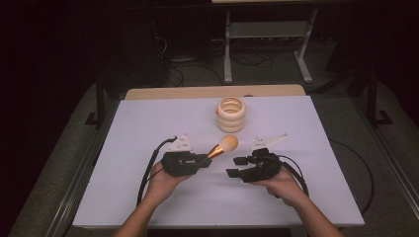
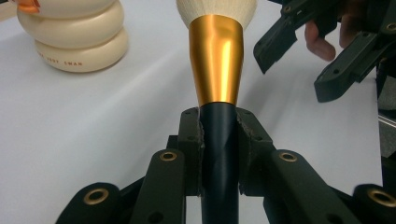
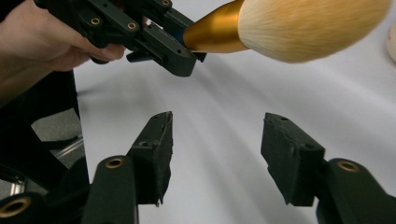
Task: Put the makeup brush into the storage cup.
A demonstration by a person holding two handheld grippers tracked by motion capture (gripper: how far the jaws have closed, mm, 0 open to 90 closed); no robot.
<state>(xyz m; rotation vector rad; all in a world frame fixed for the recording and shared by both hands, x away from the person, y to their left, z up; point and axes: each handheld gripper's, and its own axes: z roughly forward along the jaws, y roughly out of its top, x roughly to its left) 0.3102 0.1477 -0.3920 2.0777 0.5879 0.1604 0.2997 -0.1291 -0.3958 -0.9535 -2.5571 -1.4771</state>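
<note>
A fluffy cream-bristled makeup brush with a gold metal ferrule and dark handle (image 1: 223,147) is held above the middle of the white table (image 1: 148,128), its bristle head pointing toward two o'clock. The left gripper (image 1: 203,161) pinches the dark handle between its jaws. At three o'clock from the brush, just beside it, the right gripper (image 1: 236,167) has its jaws spread apart, holding nothing. At twelve o'clock stands a cream, ribbed ring-stack holder (image 1: 230,114), well apart.
</note>
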